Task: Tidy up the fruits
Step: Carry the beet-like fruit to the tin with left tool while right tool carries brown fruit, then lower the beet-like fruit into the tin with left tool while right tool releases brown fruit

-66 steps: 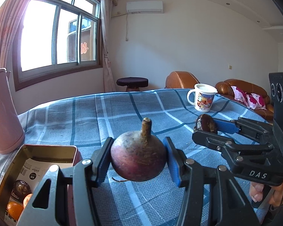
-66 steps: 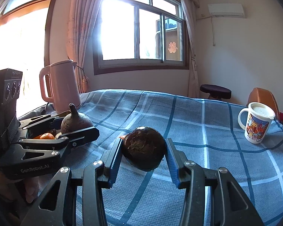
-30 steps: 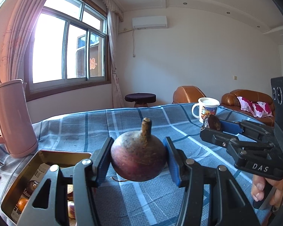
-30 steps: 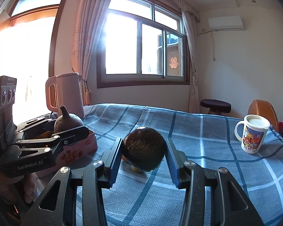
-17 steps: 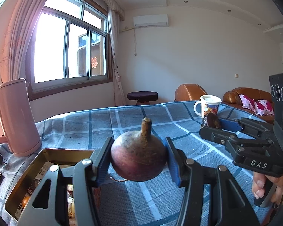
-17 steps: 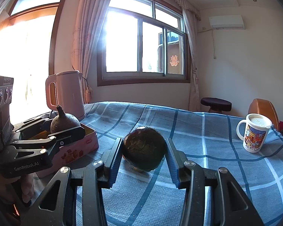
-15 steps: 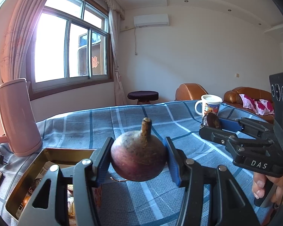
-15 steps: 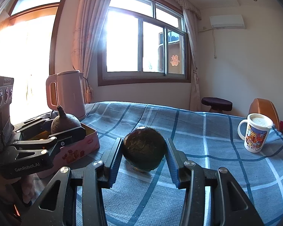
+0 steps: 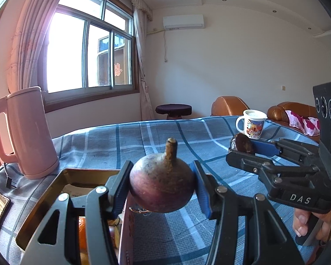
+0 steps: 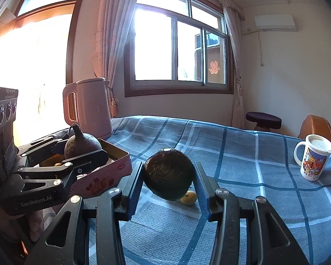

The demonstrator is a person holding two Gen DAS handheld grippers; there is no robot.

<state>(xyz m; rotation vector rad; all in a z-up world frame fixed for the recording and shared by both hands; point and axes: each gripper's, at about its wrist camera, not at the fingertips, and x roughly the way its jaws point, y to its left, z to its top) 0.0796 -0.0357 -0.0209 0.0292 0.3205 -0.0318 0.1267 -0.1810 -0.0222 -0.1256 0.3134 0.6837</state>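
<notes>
The left gripper [image 9: 162, 182] has its blue-padded jaws clenched on a round purple fruit with a stubby stem [image 9: 162, 185], held in the air over the near right edge of an open pink tin [image 10: 103, 176]. An orange fruit [image 9: 82, 234] lies inside the tin. The right gripper [image 10: 168, 177] has its jaws clenched on a dark round fruit [image 10: 168, 174], lifted above the blue plaid worktop [image 10: 242, 165]. A small yellow fruit [image 10: 188, 197] lies on the cloth just behind it. Farther back, a pink kettle [image 9: 31, 132] stands beyond the tin, and a printed mug [image 10: 313, 161] sits far right.
</notes>
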